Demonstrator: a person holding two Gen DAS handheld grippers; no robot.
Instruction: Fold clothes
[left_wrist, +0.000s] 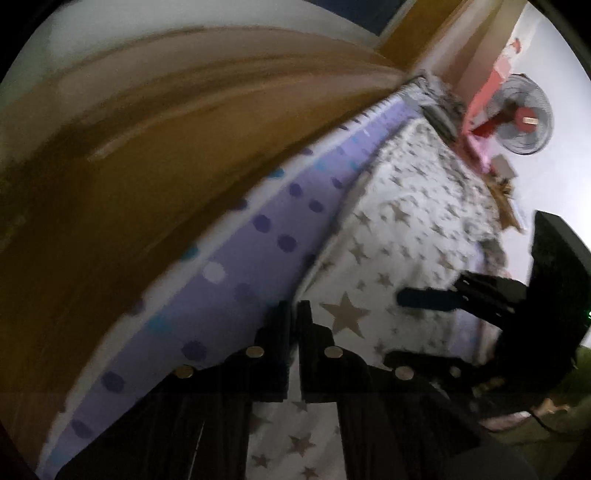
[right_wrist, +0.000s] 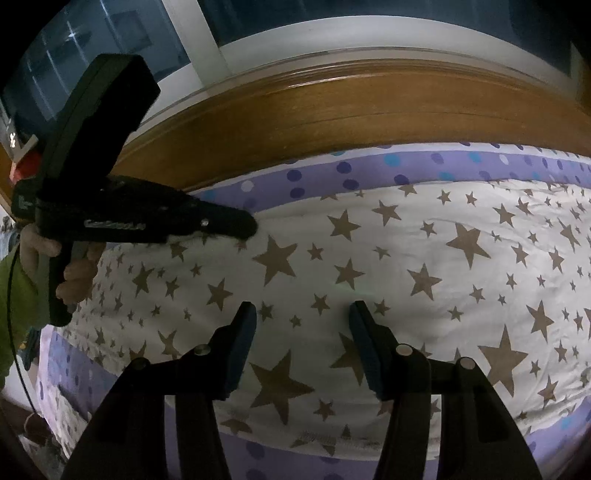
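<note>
The star cloth (right_wrist: 369, 266) lies flat on the dotted sheet (right_wrist: 369, 168), near the wood board (right_wrist: 332, 107); the left gripper (left_wrist: 294, 314) is pinched together on the cloth's far left edge; the right gripper (right_wrist: 303, 317) waits over the near middle, fingers apart, holding nothing; to fold well, lift the edge slowly, keep it straight, and do not grab the sheet too.

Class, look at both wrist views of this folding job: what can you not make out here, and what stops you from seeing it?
- Whether the left gripper pinches the star cloth: left wrist view is blurred; in the right wrist view its tip hides the contact.
- The cloth's near edge: right wrist view, hidden behind the right gripper, whose jaws stand open.
- What kind of garment it is: neither view shows it whole.
- Items beside the fan: small, blurred.
</note>
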